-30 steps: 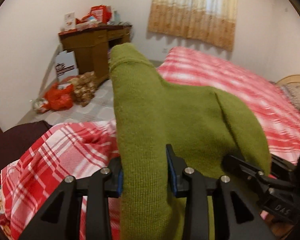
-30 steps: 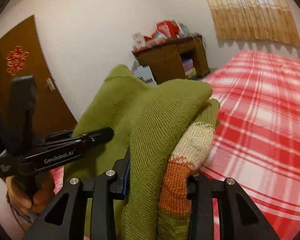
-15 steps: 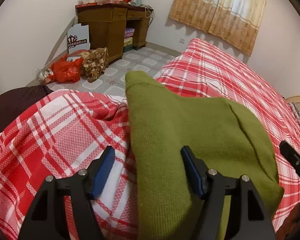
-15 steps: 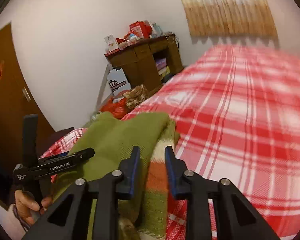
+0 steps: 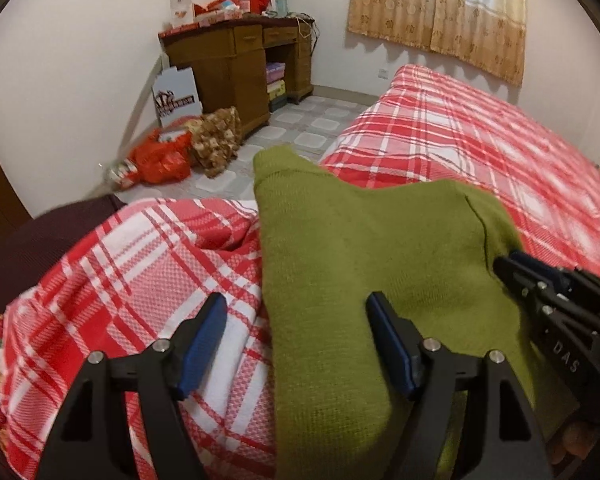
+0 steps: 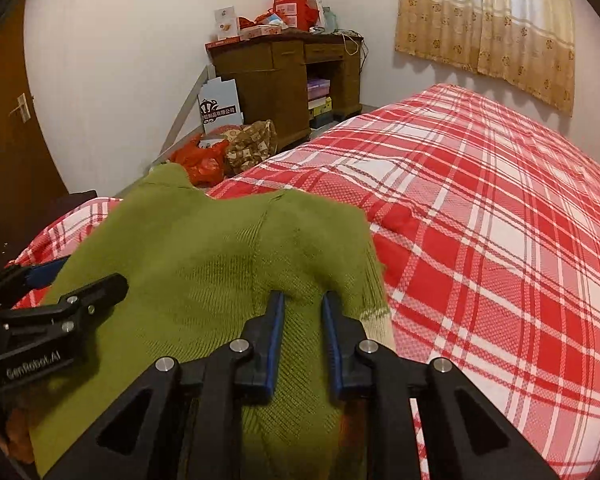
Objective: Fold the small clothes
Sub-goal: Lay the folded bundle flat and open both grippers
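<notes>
An olive green knitted sweater [image 5: 380, 248] lies on the red and white plaid bed [image 5: 480, 136], folded, with a cream stripe showing at its right edge in the right wrist view [image 6: 204, 264]. My left gripper [image 5: 296, 320] is wide open over the sweater's left edge and holds nothing. My right gripper [image 6: 302, 306] hovers over the sweater's right part with jaws a narrow gap apart, gripping nothing. Each gripper shows in the other's view: the right one [image 5: 516, 268] and the left one [image 6: 72, 280].
A wooden desk [image 5: 236, 56] piled with red boxes stands in the far corner. A red bag [image 5: 160, 158] and a patterned bag [image 5: 216, 140] lie on the tiled floor. A brown door [image 6: 8, 120] is at left, curtains [image 6: 484, 16] at the back.
Both grippers lowered the sweater onto the bed and let go. The left jaws opened wide, and the right jaws parted slightly. The sweater now lies flat.
</notes>
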